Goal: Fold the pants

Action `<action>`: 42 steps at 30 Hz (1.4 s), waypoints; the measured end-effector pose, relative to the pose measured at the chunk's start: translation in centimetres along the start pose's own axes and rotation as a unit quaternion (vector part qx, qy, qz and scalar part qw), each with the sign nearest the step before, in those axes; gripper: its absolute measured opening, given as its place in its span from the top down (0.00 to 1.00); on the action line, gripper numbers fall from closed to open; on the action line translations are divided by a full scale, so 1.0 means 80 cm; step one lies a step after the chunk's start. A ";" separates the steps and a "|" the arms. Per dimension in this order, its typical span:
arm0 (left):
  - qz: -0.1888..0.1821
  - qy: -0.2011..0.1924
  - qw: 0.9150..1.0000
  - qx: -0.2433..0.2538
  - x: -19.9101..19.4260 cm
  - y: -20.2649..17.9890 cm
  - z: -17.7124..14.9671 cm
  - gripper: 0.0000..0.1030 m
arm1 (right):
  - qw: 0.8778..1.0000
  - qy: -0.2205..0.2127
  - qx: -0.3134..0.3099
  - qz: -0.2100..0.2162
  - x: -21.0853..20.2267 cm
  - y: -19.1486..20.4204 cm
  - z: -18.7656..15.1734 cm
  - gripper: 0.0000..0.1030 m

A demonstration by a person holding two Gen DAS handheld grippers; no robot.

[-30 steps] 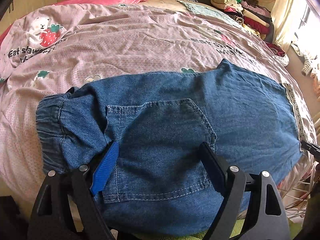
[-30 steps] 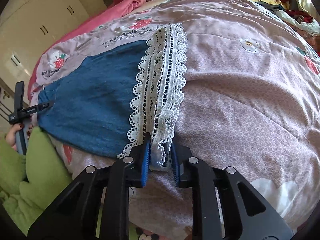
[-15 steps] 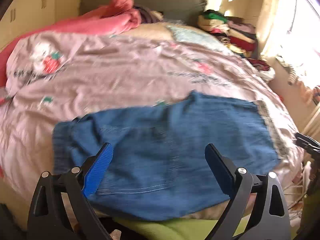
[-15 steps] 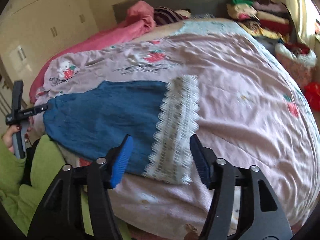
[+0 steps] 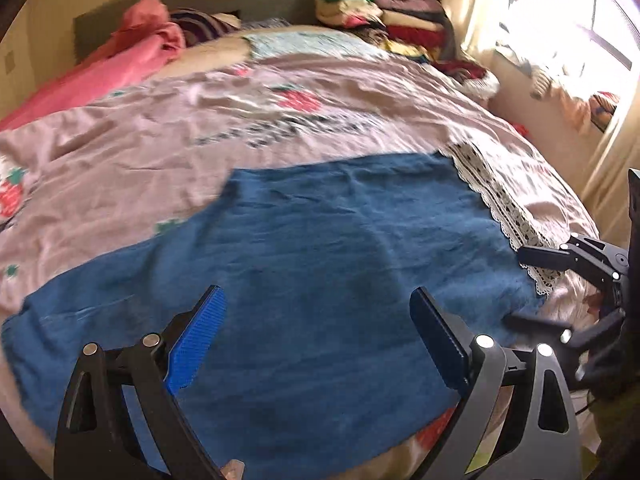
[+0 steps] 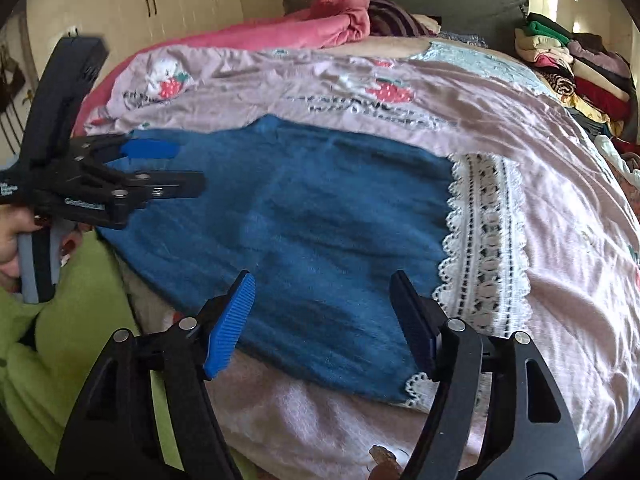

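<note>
1. Both grippers have let go and drawn back from the pants [image 5: 320,248].
2. Left gripper [image 5: 316,344] stands wide, empty.
3. Right gripper [image 6: 322,316] is opening, empty.
4. Pants lie flat on the bed [image 6: 560,184].

Blue denim pants [image 6: 320,216] w/ white lace hem [image 6: 486,240]; pink strawberry-print bedspread [image 6: 520,120]; pink blanket [image 6: 320,24].

Matt blue denim pants [image 6: 320,216] with openwork white lace hem [image 6: 486,248] — smooth, faintly sheened pink quilt cover [image 6: 560,184]
</note>
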State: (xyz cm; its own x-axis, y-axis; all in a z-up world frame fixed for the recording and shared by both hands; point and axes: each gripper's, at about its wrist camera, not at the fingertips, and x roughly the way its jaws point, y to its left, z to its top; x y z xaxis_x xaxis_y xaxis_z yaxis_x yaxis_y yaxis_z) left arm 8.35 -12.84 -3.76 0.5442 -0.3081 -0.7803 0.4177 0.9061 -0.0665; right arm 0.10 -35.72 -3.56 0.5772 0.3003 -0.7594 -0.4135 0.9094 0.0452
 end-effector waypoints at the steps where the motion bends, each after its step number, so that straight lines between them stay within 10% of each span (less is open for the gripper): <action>1: -0.002 0.008 1.000 0.011 0.012 -0.005 0.002 0.10 | 1.000 0.006 0.000 -0.004 0.005 -0.001 -0.003 0.38; 8: 0.049 0.046 0.996 0.055 0.069 -0.014 -0.011 0.04 | 0.999 0.033 0.029 -0.011 0.029 -0.015 -0.022 0.37; 42: -0.016 -0.013 0.998 0.056 -0.004 -0.046 0.066 0.04 | 0.987 -0.063 0.134 -0.061 -0.099 -0.103 -0.027 0.19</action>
State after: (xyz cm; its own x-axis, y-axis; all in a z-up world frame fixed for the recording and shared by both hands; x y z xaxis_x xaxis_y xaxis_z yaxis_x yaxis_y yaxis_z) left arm 10.53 -17.61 0.02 0.5465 -0.3454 -0.7629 0.5134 0.8579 -0.0206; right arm -2.60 -46.20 0.67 0.7013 0.2024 -0.6835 -0.1445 0.9793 0.1417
